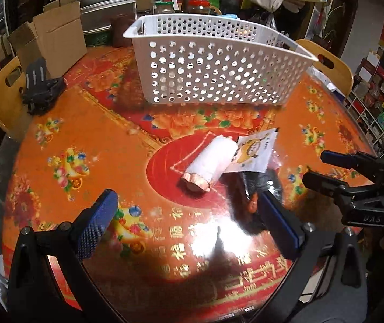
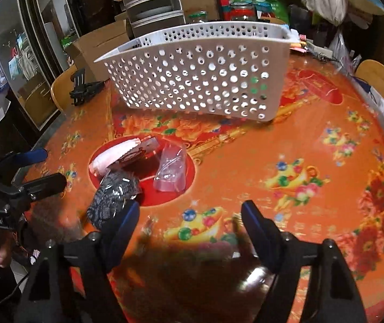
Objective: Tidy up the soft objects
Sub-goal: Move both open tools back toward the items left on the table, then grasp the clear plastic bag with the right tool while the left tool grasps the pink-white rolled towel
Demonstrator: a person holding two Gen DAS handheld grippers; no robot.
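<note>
Nothing looks sorted yet, by my read. The white basket (image 1: 213, 62) stands at the far side of the worktop (image 1: 84, 140); through its holes I make out nothing soft inside, though I cannot see its floor fully.

All the soft items lie in a cluster on the near side of the basket, well apart from it: a white roll (image 1: 210, 161), a printed packet (image 1: 254, 150) touching the roll, a dark knitted piece (image 2: 114, 196) nearer me than the roll, and a clear plastic bag (image 2: 171, 169) just beside them.

Left tool (image 1: 186, 220) is spread wide, holding nothing, its right finger overlapping the dark piece. Right tool (image 2: 189, 228) is also wide and carries nothing, hanging over bare worktop, its left finger close by the dark piece.

Left of the basket: a cardboard box (image 1: 54, 40) and a black clip (image 1: 41, 86). Jars (image 1: 194, 2) behind it. The path from cluster to basket looks free; only the basket's tall wall needs clearing.
</note>
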